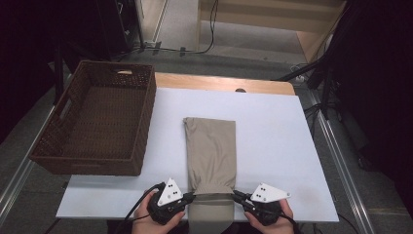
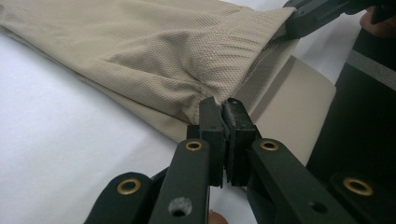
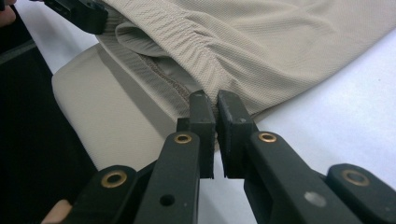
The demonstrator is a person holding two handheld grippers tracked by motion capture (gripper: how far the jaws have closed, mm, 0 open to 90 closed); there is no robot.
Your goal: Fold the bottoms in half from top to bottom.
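While beige cloth [image 1: 210,146] lies flat (near edge), L gripper [image 1: 189,197] & R gripper [image 1: 238,196] jaws pinch its corners.

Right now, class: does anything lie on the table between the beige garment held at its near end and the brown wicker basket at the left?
Nothing visible does. The beige garment lies on the white table, pinched by the left hand-held gripper and the right hand-held gripper. The strip of table toward the wicker basket is bare.

Left gripper [image 1: 191,197] and right gripper [image 1: 237,195] pinch the cloth [image 1: 211,148] between them — a basket [image 1: 97,119] sits well beyond, leftward.
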